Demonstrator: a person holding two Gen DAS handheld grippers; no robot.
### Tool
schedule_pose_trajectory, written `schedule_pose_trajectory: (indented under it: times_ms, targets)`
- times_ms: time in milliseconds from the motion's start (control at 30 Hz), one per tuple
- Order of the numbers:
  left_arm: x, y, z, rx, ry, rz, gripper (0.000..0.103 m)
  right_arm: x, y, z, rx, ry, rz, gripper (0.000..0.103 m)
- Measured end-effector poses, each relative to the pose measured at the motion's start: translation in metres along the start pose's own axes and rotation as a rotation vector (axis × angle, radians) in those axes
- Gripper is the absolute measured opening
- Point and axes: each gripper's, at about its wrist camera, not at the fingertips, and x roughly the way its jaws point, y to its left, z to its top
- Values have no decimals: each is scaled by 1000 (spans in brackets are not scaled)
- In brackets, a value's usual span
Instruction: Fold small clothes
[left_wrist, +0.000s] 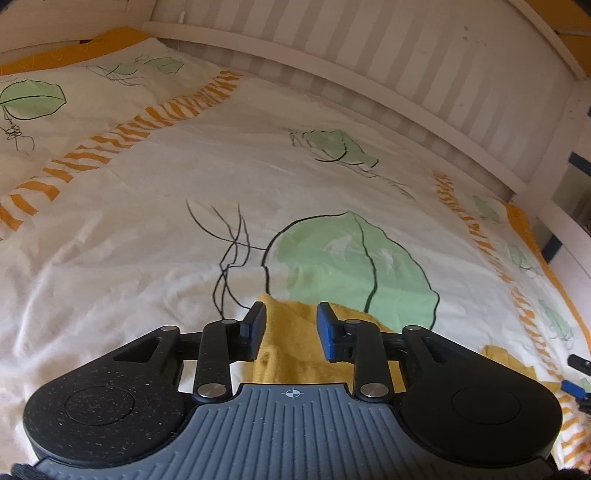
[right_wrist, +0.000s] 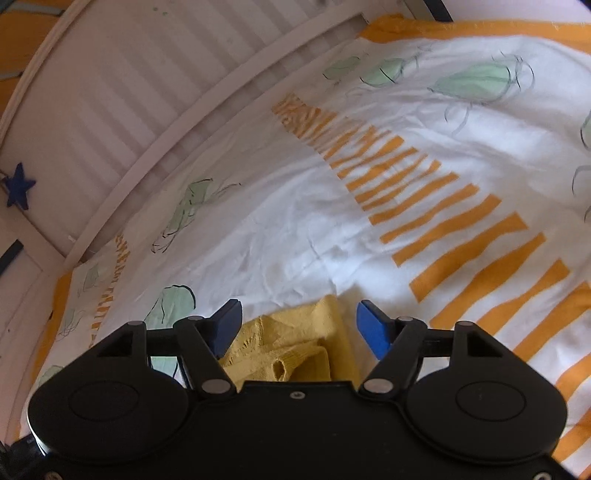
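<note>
Both your left gripper (left_wrist: 291, 328) and right gripper (right_wrist: 299, 328) stand open, holding nothing, over the yellow knit garment (right_wrist: 295, 347) at lower centre on the bed (left_wrist: 147, 221); judged between folds, next re-grasp an edge.

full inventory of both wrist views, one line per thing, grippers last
yellow knit garment: 1, yellow, lying bunched on the bed cover just ahead of both grippers; also seen in the left wrist view
bed cover: 1, white with green leaf prints and orange striped bands, spread over the bed
slatted bed rail: 1, white, along the far edge of the bed
star decoration: 1, dark blue, on the white bed frame at the left edge of the right wrist view
left gripper: 1, black with blue pads, open above the garment, pads not pressing it
right gripper: 1, black with blue pads, open wide above the garment, nothing clamped
</note>
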Motion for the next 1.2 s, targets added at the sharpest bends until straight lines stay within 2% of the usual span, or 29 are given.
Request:
schedule_pose_trajectory:
  times_ms: [100, 267, 367, 467, 600, 700, 967, 1200]
  targets:
    - [-4, -4, -5, 66, 30, -13, 31, -4, 10, -1, -68, 15, 6, 73]
    - [-13, -24, -27, 300, 119, -84, 31, -9, 31, -11, -259, 52, -1, 72]
    - [-20, -38, -36, 441, 168, -155, 31, -13, 43, -18, -365, 72, -8, 72]
    - [-24, -47, -44, 554, 224, -226, 31, -14, 50, -23, -414, 91, 6, 72]
    - [-9, -40, -52, 503, 323, -260, 31, -10, 56, -31, -493, 150, 30, 72]
    - [8, -38, -58, 501, 373, -242, 31, -3, 61, -41, -564, 207, 30, 72]
    - [31, -40, -50, 386, 287, -186, 31, 12, 72, -68, -731, 276, 31, 72]
    - [51, -45, -36, 391, 259, -163, 31, 31, 84, -82, -852, 284, 9, 71]
